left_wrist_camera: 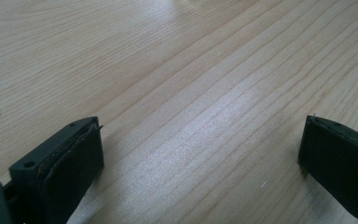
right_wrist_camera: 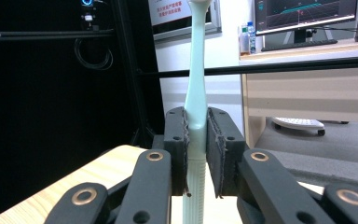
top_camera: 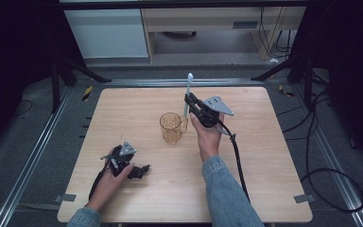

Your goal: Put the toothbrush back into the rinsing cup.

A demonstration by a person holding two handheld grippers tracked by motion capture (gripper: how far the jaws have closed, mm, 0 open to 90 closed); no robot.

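Observation:
A pale green toothbrush (right_wrist_camera: pixel 196 93) stands upright between the pads of my right gripper (right_wrist_camera: pixel 196 154), which is shut on its ribbed handle. From above, that right gripper (top_camera: pixel 189 100) is raised just right of and behind a clear amber cup (top_camera: pixel 171 127), with the toothbrush (top_camera: pixel 188 90) pointing up and its head at the top. The cup stands upright near the middle of the wooden table (top_camera: pixel 264 156). My left gripper (top_camera: pixel 144 169) rests low at the front left of the table. Its jaws stand wide apart over bare wood, so my left gripper (left_wrist_camera: pixel 200 149) is open with nothing between its pads.
Metal rails run along both sides of the table (left_wrist_camera: pixel 168 70). Black frame legs, cables and a white cabinet (top_camera: pixel 106 33) stand behind it. Beyond the table's far edge a desk with monitors (right_wrist_camera: pixel 303 11) appears in the right gripper view.

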